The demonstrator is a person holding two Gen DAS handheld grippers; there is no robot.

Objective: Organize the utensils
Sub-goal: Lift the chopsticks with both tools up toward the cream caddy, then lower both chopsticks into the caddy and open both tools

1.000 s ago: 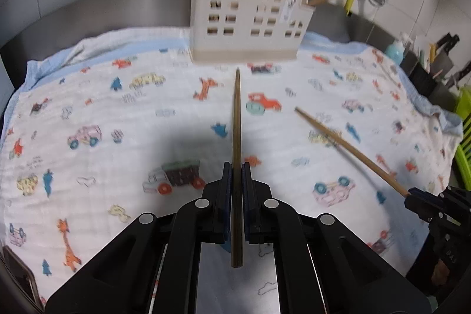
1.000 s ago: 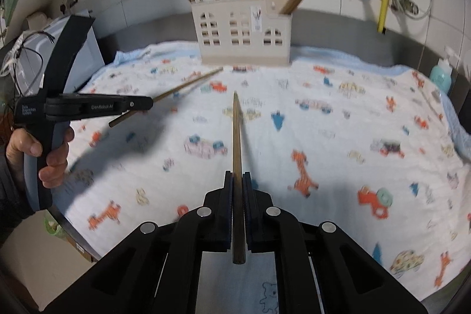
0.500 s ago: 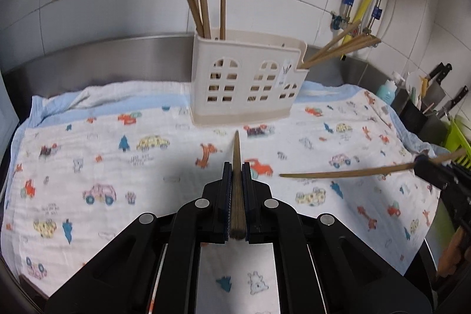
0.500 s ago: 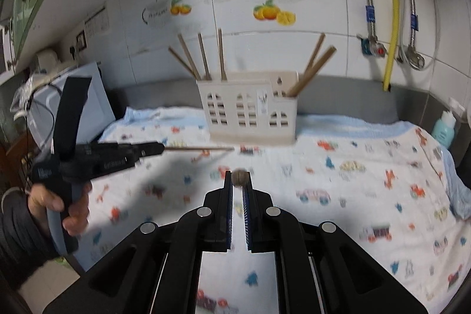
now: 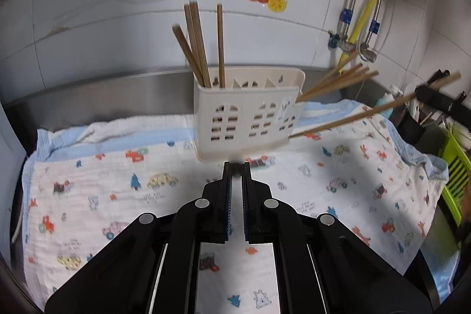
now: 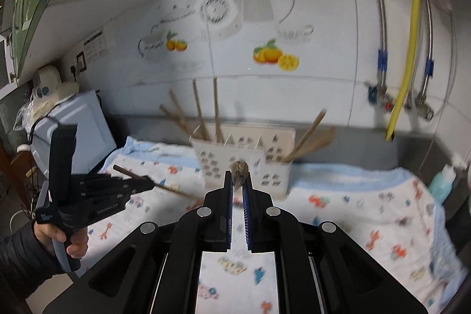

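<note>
**Chopsticks aloft, one in each gripper**

Cloth [image 5: 88, 196] with its cartoon cars covers the whole counter, tiled wall [image 5: 117, 43] behind it. At the back of the cloth stands the cream holder [image 5: 247, 119], sticks upright in its left end [image 5: 200, 49] and more fanning out of its right side [image 5: 338, 81]. And here's the left gripper [image 5: 236, 171], clamped on a chopstick [image 5: 235, 167] seen end-on, aimed at the holder! The right gripper [image 6: 238, 178] is pinching its own chopstick [image 6: 239, 171] end-on too. In the left view that chopstick [image 5: 368, 114] slants with its tip by the holder's right base.
</note>
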